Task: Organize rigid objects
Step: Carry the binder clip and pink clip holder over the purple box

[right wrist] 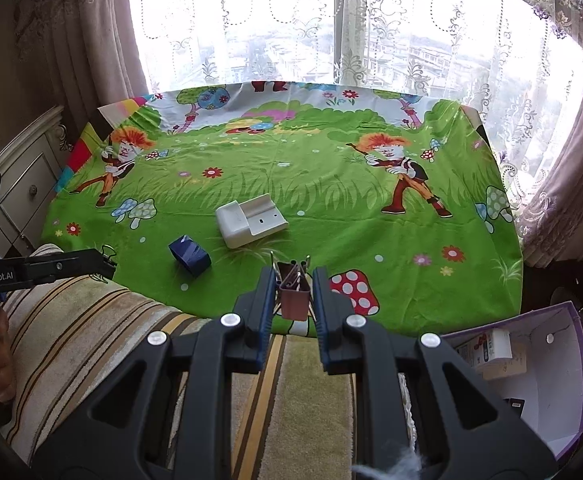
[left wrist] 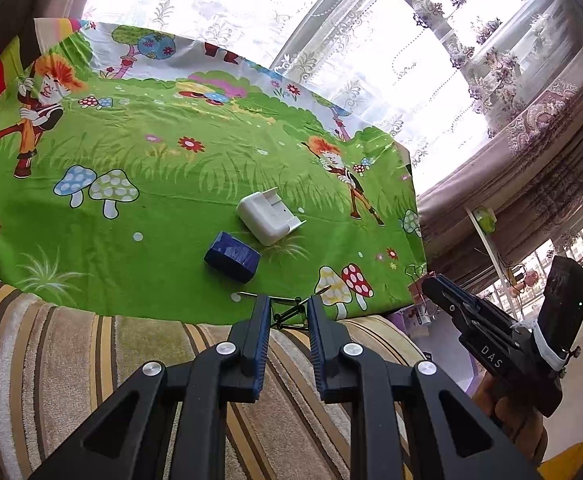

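The left gripper (left wrist: 287, 312) pinches a black binder clip (left wrist: 287, 314); the right gripper's (right wrist: 294, 292) jaws clamp a brown binder clip (right wrist: 293, 300) over the desk (right wrist: 371, 216).

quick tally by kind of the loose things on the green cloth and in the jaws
white plastic holder: 1, lying on the cloth
blue box: 1, lying on the cloth
binder clips: 2, a black one in the left gripper, a brown one in the right gripper
total: 4
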`<state>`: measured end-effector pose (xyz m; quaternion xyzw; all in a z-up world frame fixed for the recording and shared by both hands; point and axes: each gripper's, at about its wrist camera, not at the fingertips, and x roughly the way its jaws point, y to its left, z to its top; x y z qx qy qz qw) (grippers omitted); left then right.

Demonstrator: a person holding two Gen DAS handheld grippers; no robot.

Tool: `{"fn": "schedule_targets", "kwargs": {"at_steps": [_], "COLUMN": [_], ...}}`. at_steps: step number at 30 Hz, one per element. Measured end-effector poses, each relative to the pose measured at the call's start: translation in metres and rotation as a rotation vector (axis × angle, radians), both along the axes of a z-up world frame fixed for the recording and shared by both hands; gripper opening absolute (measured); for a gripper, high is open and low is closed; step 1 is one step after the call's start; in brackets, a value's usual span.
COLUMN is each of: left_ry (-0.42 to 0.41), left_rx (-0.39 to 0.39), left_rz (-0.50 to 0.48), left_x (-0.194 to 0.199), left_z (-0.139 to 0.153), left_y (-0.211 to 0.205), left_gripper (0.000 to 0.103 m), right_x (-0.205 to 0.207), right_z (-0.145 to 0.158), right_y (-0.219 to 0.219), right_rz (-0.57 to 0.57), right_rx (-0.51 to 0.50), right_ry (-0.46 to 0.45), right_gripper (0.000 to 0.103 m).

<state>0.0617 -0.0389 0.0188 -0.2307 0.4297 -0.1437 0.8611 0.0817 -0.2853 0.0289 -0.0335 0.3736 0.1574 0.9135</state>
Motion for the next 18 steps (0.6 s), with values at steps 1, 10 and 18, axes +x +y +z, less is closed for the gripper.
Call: {"fn": "schedule_targets", "kwargs": {"at_steps": [1,10,18], "left_ry": [-0.001,0.005,0.008], "left_rx": [0.002,0.006,0.003], "left_rz": [-0.01,-0.084,-0.146], "left_x": [-0.001,-0.005,-0.012], "left_z": [0.001,0.005,0.007], "left_y": [-0.005,-0.041,-0.067], "left_gripper": [0.02,0.019,0.02], "right_x": [-0.003,-0.024,-0.044], "right_z": [0.001,0.003,0.002], "right_y": [-0.003,-0.026,-0.051], "right_rz": [0.001,-0.011,-0.033], "right_rx": [0.008,0.046,0.07], "right_ry": [-0.003,-0.004,0.001], "right_gripper": [0.022,0.022,0.022]}}
